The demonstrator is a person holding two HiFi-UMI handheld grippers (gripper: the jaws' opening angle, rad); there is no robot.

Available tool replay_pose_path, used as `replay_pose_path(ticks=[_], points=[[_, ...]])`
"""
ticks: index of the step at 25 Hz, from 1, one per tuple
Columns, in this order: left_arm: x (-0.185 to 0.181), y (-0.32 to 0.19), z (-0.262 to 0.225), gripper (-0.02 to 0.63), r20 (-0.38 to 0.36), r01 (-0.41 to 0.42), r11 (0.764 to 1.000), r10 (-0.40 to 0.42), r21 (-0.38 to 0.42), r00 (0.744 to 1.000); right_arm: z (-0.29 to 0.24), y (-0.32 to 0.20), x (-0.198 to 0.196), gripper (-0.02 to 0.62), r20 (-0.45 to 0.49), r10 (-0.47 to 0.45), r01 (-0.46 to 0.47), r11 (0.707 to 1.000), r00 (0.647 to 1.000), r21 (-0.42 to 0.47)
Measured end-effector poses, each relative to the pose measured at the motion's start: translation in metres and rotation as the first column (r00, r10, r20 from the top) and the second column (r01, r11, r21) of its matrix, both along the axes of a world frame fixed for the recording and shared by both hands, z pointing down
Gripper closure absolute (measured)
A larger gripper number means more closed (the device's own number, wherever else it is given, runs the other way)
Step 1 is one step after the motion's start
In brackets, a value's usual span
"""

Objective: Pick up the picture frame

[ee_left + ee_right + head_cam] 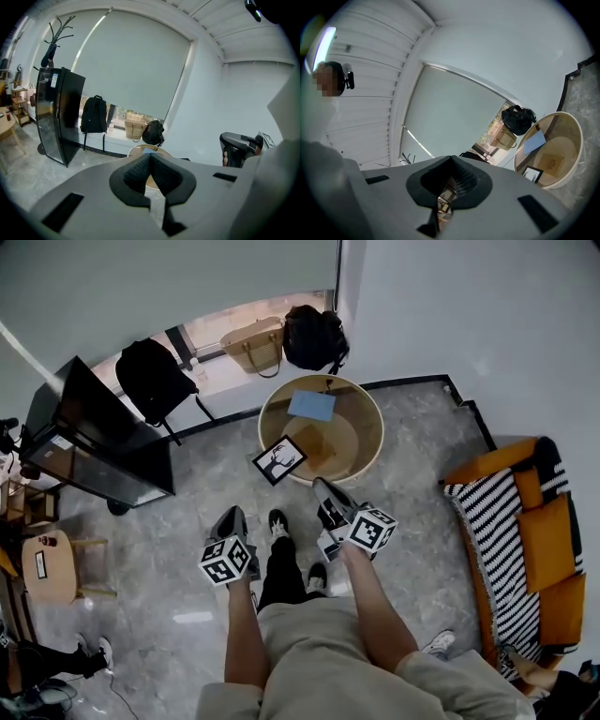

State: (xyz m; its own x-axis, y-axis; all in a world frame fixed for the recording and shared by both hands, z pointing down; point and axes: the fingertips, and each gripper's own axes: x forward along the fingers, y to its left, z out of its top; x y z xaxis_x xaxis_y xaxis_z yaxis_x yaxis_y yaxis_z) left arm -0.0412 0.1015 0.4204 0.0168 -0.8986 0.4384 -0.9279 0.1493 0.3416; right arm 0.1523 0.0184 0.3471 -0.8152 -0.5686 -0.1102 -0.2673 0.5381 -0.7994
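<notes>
The picture frame [278, 460], black with a deer drawing on white, lies at the near left rim of a round wooden table [370, 409]. The right gripper view shows the frame [533, 174] on that table [575, 136] too. My left gripper [230, 516] hangs over the floor, short of the table and to the left of the frame, with its jaws shut on nothing [150, 157]. My right gripper [322, 487] is just in front of the table's near edge, to the right of the frame, its jaws also together and empty [451, 159].
A blue sheet [311, 405] and a brown mat lie on the table. Behind it are a tan bag [255, 343] and black bags [314, 336]. A black cabinet [94, 437] stands left, an orange sofa with a striped throw [516, 531] right.
</notes>
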Motion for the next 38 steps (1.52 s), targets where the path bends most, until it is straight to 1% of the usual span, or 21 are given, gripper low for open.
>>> replay_pose_path(ticks=[3,7,11,14,16,19,21,24,27,29,30,31,32,34,35,38], points=[[-0.008,-0.008,0.004,0.586,-0.021,0.005,1.000,-0.005,-0.002,1.000,0.005,-0.013,-0.003,0.563,-0.011,0.013,-0.013,1.000,1.000,-0.022],[-0.013,-0.033,0.007,0.586,-0.033,-0.010,1.000,0.010,-0.006,0.999,0.011,-0.034,-0.004,0.562,-0.028,0.029,-0.030,0.999,0.999,-0.040],[-0.011,-0.056,0.009,0.586,-0.054,-0.059,0.998,0.059,-0.002,0.997,0.017,-0.052,-0.004,0.562,-0.038,0.052,-0.054,0.997,0.998,-0.056],[-0.014,-0.074,0.017,0.586,-0.095,-0.087,0.996,0.086,-0.004,0.992,0.033,-0.067,-0.013,0.563,-0.042,0.061,-0.065,0.991,0.997,-0.113],[-0.017,-0.086,0.024,0.587,-0.121,-0.097,0.995,0.095,-0.011,0.988,0.048,-0.073,-0.026,0.562,-0.061,0.041,-0.049,0.988,0.997,-0.144],[-0.023,-0.098,0.041,0.586,-0.170,-0.106,0.994,0.100,-0.030,0.980,0.071,-0.078,-0.048,0.563,-0.071,-0.018,0.003,0.980,0.997,-0.200],[-0.024,-0.101,0.059,0.588,-0.215,-0.113,0.992,0.099,-0.052,0.972,0.093,-0.078,-0.060,0.563,-0.070,-0.063,0.043,0.965,0.996,-0.259],[-0.026,-0.101,0.094,0.587,-0.276,-0.124,0.986,0.089,-0.112,0.957,0.132,-0.075,-0.070,0.562,-0.127,-0.116,0.065,0.935,0.985,-0.348],[-0.033,-0.106,0.123,0.586,-0.321,-0.137,0.977,0.080,-0.161,0.944,0.161,-0.079,-0.081,0.561,-0.182,-0.153,0.069,0.914,0.971,-0.400],[-0.039,-0.110,0.141,0.588,-0.345,-0.147,0.973,0.078,-0.180,0.935,0.178,-0.081,-0.089,0.563,-0.228,-0.206,0.095,0.903,0.952,-0.420],[-0.040,-0.114,0.149,0.588,-0.359,-0.151,0.971,0.076,-0.185,0.930,0.187,-0.081,-0.094,0.562,-0.258,-0.253,0.124,0.895,0.932,-0.428],[-0.042,-0.117,0.157,0.586,-0.371,-0.155,0.969,0.075,-0.192,0.926,0.197,-0.080,-0.097,0.561,-0.297,-0.310,0.161,0.886,0.903,-0.435],[-0.044,-0.121,0.165,0.587,-0.380,-0.159,0.967,0.073,-0.201,0.922,0.206,-0.080,-0.100,0.562,-0.341,-0.367,0.197,0.875,0.866,-0.442],[-0.049,-0.132,0.181,0.586,-0.390,-0.168,0.960,0.069,-0.225,0.918,0.223,-0.085,-0.104,0.561,-0.413,-0.449,0.244,0.854,0.792,-0.459],[-0.054,-0.139,0.188,0.586,-0.394,-0.174,0.956,0.069,-0.237,0.917,0.231,-0.091,-0.106,0.561,-0.434,-0.469,0.253,0.847,0.769,-0.468],[-0.068,-0.164,0.206,0.588,-0.397,-0.196,0.947,0.083,-0.253,0.914,0.248,-0.115,-0.118,0.561,-0.470,-0.494,0.253,0.837,0.732,-0.485]])
